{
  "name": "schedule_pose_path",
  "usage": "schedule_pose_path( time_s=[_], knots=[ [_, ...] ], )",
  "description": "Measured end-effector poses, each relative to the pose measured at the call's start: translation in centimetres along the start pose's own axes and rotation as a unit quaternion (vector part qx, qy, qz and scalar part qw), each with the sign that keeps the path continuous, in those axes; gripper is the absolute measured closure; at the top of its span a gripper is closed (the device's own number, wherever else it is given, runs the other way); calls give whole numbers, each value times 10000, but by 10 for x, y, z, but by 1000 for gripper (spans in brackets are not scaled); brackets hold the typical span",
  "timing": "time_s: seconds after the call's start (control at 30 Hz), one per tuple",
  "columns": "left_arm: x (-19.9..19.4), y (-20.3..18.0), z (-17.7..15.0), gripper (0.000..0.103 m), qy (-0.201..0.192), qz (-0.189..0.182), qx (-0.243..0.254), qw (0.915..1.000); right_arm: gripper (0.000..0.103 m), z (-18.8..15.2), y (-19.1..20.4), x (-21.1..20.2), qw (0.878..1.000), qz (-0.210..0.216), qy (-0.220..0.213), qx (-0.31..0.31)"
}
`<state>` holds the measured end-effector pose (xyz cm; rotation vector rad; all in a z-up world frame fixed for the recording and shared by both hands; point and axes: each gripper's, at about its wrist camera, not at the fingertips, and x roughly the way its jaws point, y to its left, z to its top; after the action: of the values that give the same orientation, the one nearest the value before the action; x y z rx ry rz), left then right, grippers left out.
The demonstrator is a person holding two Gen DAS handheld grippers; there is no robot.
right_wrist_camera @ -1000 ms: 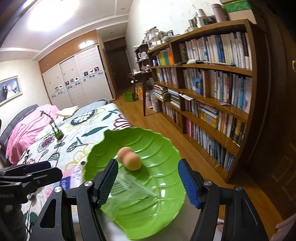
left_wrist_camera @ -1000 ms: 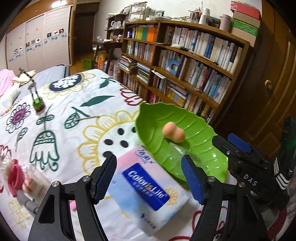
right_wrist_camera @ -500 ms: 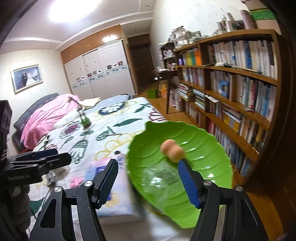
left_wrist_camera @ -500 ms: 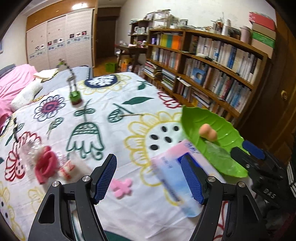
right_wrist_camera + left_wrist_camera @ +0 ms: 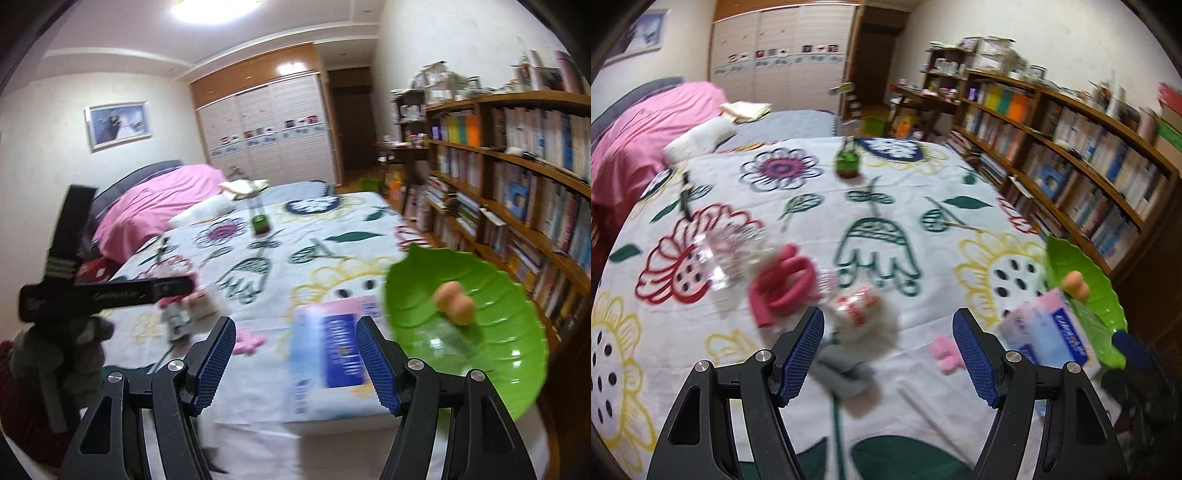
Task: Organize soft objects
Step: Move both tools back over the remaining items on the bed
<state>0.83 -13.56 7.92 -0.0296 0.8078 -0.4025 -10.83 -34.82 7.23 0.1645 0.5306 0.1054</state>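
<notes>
Green leaf-shaped plastic dish, w/ a peach-coloured two-lobed soft toy inside, sits just right of the right gripper, whose jaws are spread w/ nothing between them. A pink-and-blue tissue pack lies directly ahead, touching the dish. The left gripper, also spread & holding nothing, hangs over the floral bedsheet; a blurred pink coiled fabric piece lies ahead-left, a small pink soft shape close by its right finger.
</notes>
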Motion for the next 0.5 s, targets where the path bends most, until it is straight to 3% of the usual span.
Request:
schedule_pose_path(
  time_s=[0.2, 0.5],
  knots=[
    [1, 23, -11, 30, 3, 277, -96, 9996, 32, -13, 38, 14, 9980, 417, 323, -354],
    [16, 34, -23, 30, 215, 304, -121, 9992, 32, -26, 68, 25, 9936, 726, 631, -588]
  ],
)
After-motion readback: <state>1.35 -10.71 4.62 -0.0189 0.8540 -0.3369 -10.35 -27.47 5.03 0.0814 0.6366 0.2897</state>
